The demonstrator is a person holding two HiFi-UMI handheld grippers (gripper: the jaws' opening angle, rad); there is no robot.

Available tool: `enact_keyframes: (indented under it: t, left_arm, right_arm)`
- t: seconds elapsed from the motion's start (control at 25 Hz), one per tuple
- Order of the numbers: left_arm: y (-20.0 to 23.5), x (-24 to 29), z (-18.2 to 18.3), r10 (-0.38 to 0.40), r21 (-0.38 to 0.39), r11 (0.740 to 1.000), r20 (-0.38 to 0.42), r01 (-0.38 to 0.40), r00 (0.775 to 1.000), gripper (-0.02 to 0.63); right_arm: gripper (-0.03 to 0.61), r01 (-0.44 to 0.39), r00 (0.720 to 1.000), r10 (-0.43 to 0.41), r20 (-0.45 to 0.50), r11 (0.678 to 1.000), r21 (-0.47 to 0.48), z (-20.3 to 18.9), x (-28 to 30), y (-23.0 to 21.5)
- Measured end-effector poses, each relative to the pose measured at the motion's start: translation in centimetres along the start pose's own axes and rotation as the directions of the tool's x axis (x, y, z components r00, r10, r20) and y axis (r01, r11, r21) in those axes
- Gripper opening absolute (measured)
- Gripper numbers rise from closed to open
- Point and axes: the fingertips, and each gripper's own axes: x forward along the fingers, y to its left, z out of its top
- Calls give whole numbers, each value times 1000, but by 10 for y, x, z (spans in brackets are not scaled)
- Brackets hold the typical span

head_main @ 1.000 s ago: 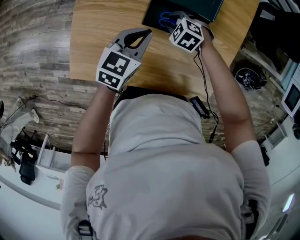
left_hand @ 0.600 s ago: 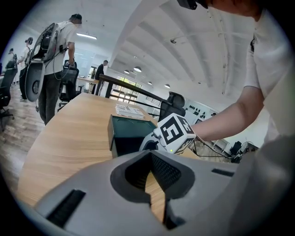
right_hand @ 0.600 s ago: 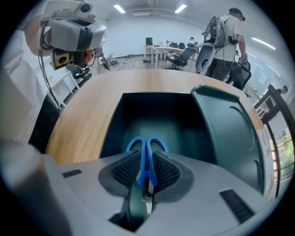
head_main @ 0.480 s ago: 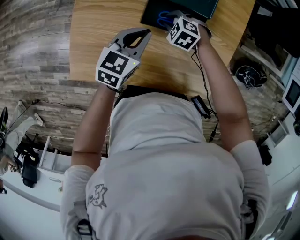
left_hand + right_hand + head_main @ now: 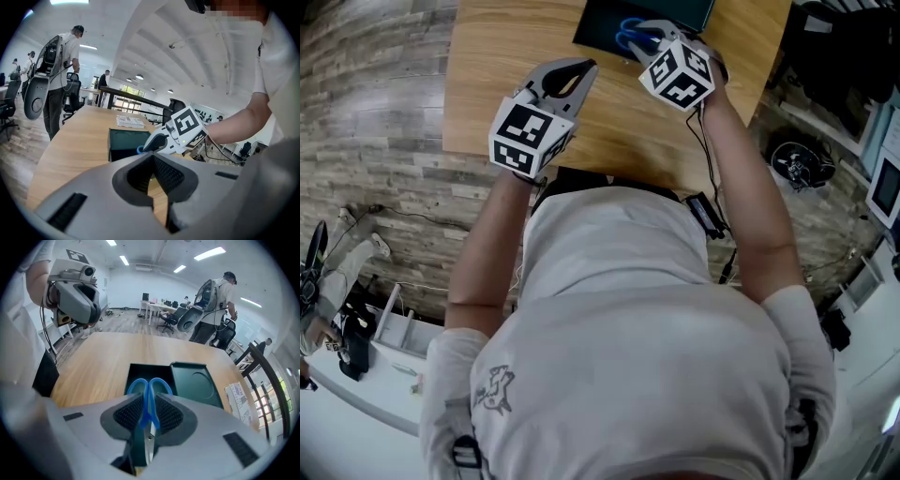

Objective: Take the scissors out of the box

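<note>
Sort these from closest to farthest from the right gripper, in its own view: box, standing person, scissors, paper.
1. scissors, gripped between the jaws.
2. box, just underneath.
3. paper, right, near the table edge.
4. standing person, beyond the table.

Your right gripper [image 5: 149, 405] points steeply down over the box [image 5: 138, 371]. Its jaws have just been closing, and the pads now press the blue handles of the scissors [image 5: 149, 389] from both sides. Your right arm [image 5: 748, 178] stretches forward toward the box. Your left gripper [image 5: 152, 157] hangs nearer to you than the box and off to its left, tilted gently down, jaws together with nothing between them. Your left arm [image 5: 487, 244] reaches forward beside it.
</note>
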Motion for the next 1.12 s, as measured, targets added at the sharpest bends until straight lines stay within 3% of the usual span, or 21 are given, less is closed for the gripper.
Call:
enact_keyframes:
  t: [0.24,0.52,1.12]
  left_arm:
    - [-37,-14,12,63,21,998,43,-64,997,5]
    - [-105,-35,8,125,48,990,92,-130,988,5]
    - [-245,-85,13,247,55,962,242,-267,939,5]
  right_arm:
    - [91,56,989,-62,134,997,44,13,-61,1]
    - [91,81,951,-118,284,987,140,6,-140,26]
    - [91,1,850,-119,514,975,224,-39,-270,120]
